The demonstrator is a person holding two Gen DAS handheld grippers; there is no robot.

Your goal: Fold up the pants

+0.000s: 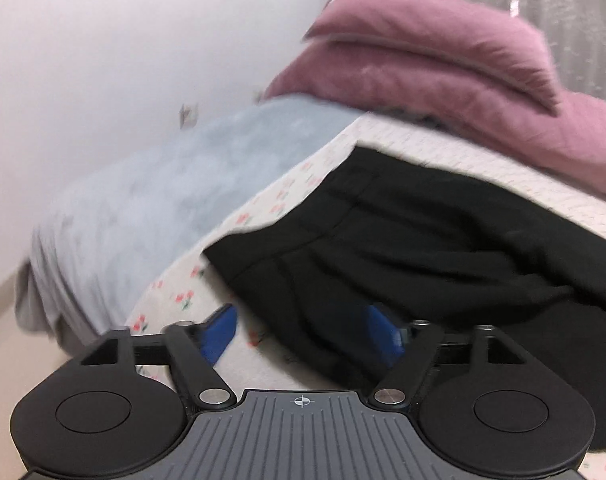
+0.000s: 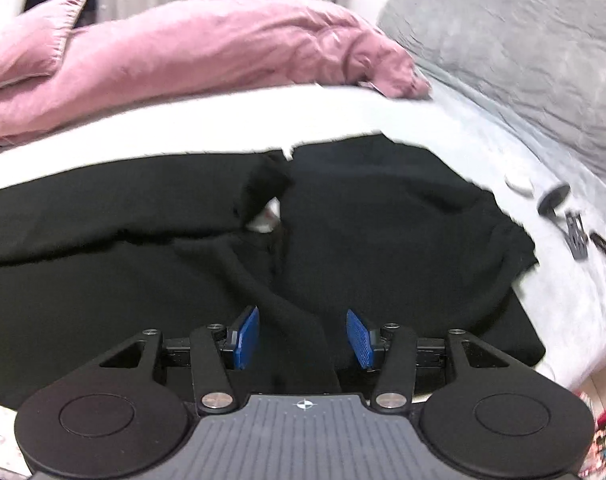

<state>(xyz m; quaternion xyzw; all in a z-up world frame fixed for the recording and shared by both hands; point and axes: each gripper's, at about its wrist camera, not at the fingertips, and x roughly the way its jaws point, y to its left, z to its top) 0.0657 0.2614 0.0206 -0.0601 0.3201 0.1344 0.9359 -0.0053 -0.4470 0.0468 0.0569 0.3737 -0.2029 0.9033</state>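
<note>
Black pants (image 1: 423,248) lie spread on a white floral sheet (image 1: 175,300) on the bed. In the left wrist view my left gripper (image 1: 303,332) is open, its blue pads straddling the near edge of the pants, with the waistband end ahead. In the right wrist view the pants (image 2: 183,240) fill the middle, rumpled, with a raised fold running toward me. My right gripper (image 2: 303,340) is open, its pads on either side of that fold, just above the cloth.
A pink duvet (image 2: 183,52) is heaped at the far side of the bed. A grey blanket (image 2: 523,60) lies at the right, with small dark items (image 2: 575,232) on the pale sheet. A pale blue blanket (image 1: 163,192) hangs over the left bed edge beside a white wall.
</note>
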